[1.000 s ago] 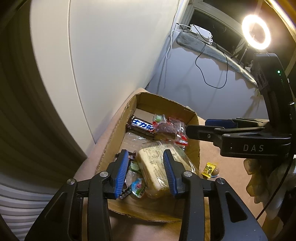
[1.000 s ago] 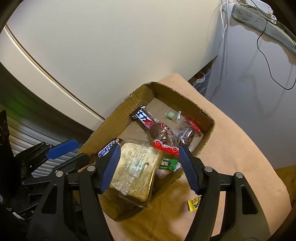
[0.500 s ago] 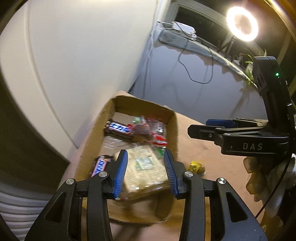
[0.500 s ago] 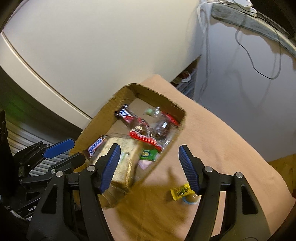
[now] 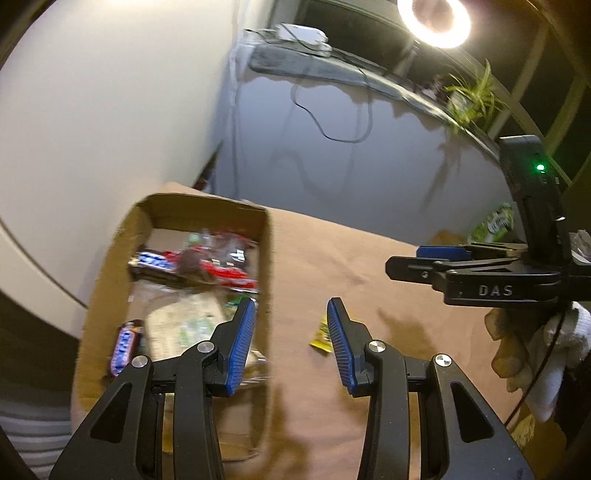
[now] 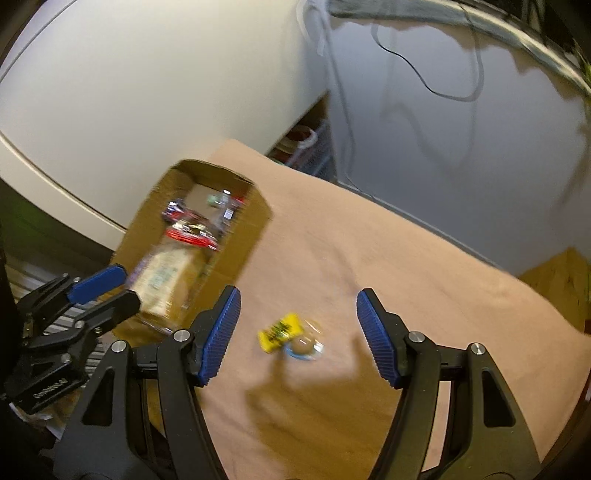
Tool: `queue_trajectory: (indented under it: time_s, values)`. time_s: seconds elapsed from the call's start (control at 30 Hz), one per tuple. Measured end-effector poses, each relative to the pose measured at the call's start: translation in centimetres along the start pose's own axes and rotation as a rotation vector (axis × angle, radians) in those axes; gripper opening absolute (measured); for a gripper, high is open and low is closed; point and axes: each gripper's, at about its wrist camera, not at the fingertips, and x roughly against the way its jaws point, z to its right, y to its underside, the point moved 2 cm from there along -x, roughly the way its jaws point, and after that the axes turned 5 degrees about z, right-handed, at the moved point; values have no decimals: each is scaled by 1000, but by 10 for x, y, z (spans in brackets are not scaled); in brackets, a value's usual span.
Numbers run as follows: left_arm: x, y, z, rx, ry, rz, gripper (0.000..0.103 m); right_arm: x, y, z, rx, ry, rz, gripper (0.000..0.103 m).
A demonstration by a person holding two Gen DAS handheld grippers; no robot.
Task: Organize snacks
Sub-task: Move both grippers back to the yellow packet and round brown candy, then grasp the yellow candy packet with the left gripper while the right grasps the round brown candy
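Note:
A cardboard box sits on the tan cloth at the left and holds several snacks: chocolate bars, red wrappers and a pale wrapped bread pack. A small yellow-wrapped candy lies on the cloth right of the box. My left gripper is open and empty, over the box's right wall. My right gripper is open and empty, with the candy between its fingers below it.
The tan cloth-covered table stretches to the right. A white cabinet stands behind the box. A grey wall with hanging cables and a ring light are at the back. A green packet lies at the far right.
Both grippers have swung right, away from over the box. The candy now sits between the right gripper's fingers. The left gripper has opened wider.

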Motion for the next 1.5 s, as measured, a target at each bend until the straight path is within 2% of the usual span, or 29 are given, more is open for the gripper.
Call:
queue_trajectory:
  time_s: [0.3,0.43,0.6,0.73,0.87,1.07,1.5]
  values:
    - [-39,20,31,-36,72,-126,39,-24,35,29,-34,7,-64,68]
    - [-53,30,43,-66,84,-171,32,-37,46,30,-17,-22,-99,68]
    - [-67,39,52,-98,80,-204,25,-49,52,25,29,-71,-140,47]
    - [-76,43,50,-82,71,-229,22,-61,53,16,75,-96,-175,43]
    - [-82,48,50,-81,52,-246,22,-78,53,10,110,-109,-215,34]
    - [-86,52,45,-73,30,-253,22,-97,54,1,144,-120,-254,32]
    - [-91,52,59,-92,30,-261,22,-111,45,-12,169,-124,-278,33]
